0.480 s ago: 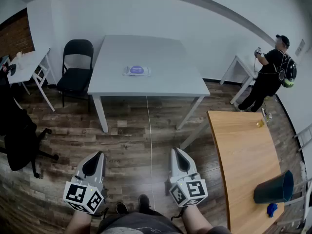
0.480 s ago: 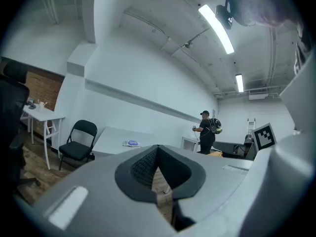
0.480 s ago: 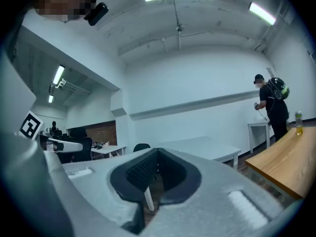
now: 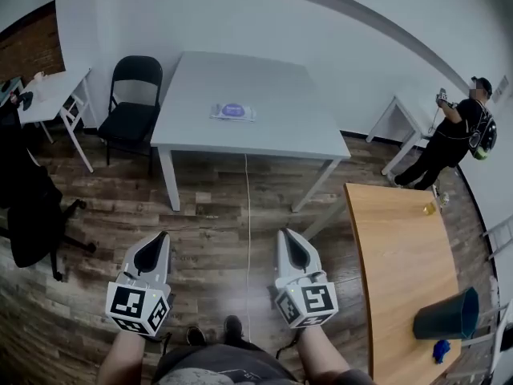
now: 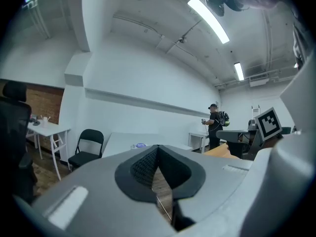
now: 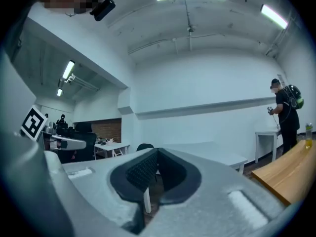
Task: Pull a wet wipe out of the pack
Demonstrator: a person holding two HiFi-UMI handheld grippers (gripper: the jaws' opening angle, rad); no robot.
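- The left gripper (image 4: 162, 237) and right gripper (image 4: 284, 235) are held level side by side above the wooden floor (image 4: 216, 207), both clenched on nothing.
- The pack of wipes (image 4: 233, 111) lies on the grey table (image 4: 272, 131) at twelve o'clock, well apart from both.

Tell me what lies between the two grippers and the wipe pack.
Head view: wood floor with a white cable, then bare tabletop up to the pack.

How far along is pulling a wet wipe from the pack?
Done: nothing; the wipe pack lies on the grey table, untouched. In hand: nothing; the left gripper and right gripper are shut, empty, over the floor short of the table. Left: reach the pack and pull a wipe out.
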